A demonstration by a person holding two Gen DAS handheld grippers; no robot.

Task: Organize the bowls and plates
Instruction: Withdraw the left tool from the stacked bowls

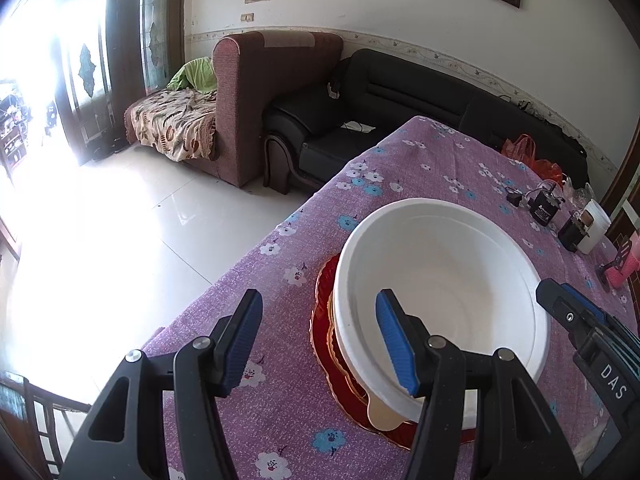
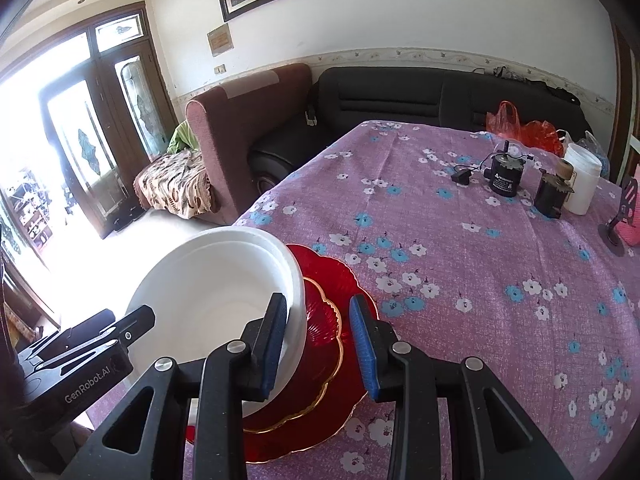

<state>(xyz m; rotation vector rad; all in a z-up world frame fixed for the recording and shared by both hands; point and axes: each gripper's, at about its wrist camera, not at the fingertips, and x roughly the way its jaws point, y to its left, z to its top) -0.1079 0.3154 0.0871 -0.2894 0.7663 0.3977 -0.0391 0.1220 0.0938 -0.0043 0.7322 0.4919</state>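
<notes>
A large white bowl (image 1: 440, 264) (image 2: 216, 280) rests on a small gold-rimmed red plate (image 2: 320, 320), which lies on a bigger red plate (image 2: 332, 264) (image 1: 324, 280) on the purple floral cloth. My left gripper (image 1: 318, 340) (image 2: 120, 320) is open. The bowl's near-left wall stands between its jaws, one finger over the bowl's inside, the other out over the cloth. My right gripper (image 2: 318, 344) (image 1: 560, 300) is open astride the opposite wall. Its left pad (image 2: 274, 344) is inside the bowl by the wall and its right pad (image 2: 364, 348) hangs over the red plates, clear of the bowl.
The table edge (image 1: 240, 272) drops to a tiled floor on the left. At the far right of the table stand two black motors (image 2: 506, 176), a white jar (image 2: 582, 184), orange bags (image 2: 532, 128) and a pink item (image 1: 620, 268). Sofas (image 2: 400, 96) line the wall.
</notes>
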